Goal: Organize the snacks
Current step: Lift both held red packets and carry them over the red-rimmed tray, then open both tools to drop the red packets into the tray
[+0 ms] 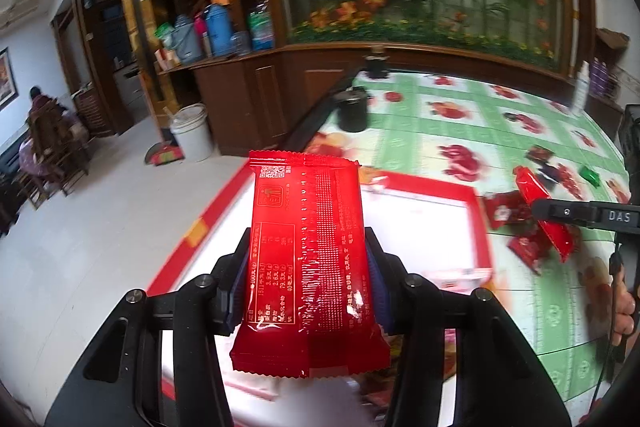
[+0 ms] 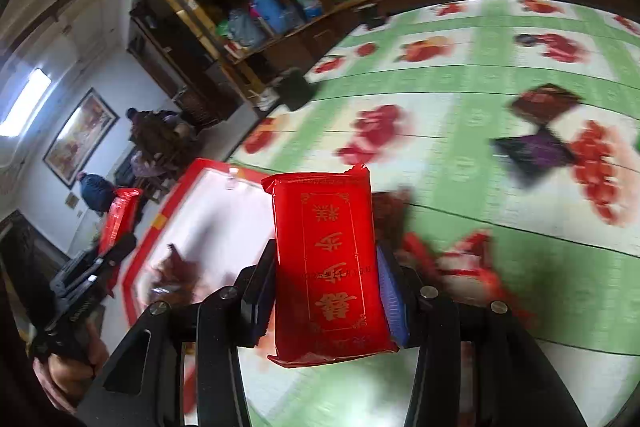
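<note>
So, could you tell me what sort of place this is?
Most likely a family home's dining or living room: a table under a fruit-print tablecloth, a wooden cabinet holding thermos flasks, and a framed picture on the wall.

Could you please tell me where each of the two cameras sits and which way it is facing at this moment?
Left wrist: on the left hand-held gripper, looking down over its red packet at the red-rimmed box; own fingers and the other tool's hand show.
Right wrist: on the right hand-held gripper, looking down over its gold-lettered packet at the tablecloth; the left-tool hand shows.
Shared: box, tablecloth, both packets.
</note>
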Available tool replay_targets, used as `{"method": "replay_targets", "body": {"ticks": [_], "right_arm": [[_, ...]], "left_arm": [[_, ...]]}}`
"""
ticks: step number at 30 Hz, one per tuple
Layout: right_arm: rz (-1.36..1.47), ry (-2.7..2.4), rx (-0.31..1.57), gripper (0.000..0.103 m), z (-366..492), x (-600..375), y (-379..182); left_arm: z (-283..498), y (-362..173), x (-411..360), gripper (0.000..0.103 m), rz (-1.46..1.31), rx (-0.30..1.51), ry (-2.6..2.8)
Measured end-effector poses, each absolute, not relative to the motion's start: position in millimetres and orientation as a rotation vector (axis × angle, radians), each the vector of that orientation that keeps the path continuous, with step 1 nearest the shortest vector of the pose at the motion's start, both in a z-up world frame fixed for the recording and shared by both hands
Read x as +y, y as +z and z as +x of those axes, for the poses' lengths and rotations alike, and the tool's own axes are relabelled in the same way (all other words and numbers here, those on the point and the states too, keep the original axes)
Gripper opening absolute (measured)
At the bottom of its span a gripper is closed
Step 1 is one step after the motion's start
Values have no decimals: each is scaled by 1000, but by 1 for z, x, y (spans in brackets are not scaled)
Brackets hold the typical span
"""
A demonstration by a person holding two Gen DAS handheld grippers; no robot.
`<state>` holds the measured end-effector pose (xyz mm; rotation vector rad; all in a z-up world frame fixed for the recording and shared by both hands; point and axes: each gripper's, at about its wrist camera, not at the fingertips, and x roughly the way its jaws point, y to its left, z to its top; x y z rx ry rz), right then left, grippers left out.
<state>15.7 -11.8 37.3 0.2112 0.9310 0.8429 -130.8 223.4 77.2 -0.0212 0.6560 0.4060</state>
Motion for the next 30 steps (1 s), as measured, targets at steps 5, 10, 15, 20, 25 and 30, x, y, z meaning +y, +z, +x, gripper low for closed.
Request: {"method": "replay_targets", "body": {"ticks": [5, 10, 15, 20, 25, 30], "right_arm": [[236, 888, 936, 47, 10, 29, 39], [254, 936, 955, 47, 3, 66, 37], [237, 966, 978, 42, -2, 96, 33], [212, 1006, 977, 35, -14, 118, 33], [194, 1013, 981, 38, -15, 119, 33], [236, 981, 969, 38, -7, 102, 34]], "left_arm": [[-136, 74, 243, 48, -34, 654, 432], [-141, 71, 260, 48, -44, 658, 450], [-143, 64, 275, 48, -61, 674, 470], [-142, 57, 285, 48, -78, 697, 487], [-138, 52, 285, 51, -69, 722, 490], [-136, 57, 275, 69, -28, 711, 505]]}}
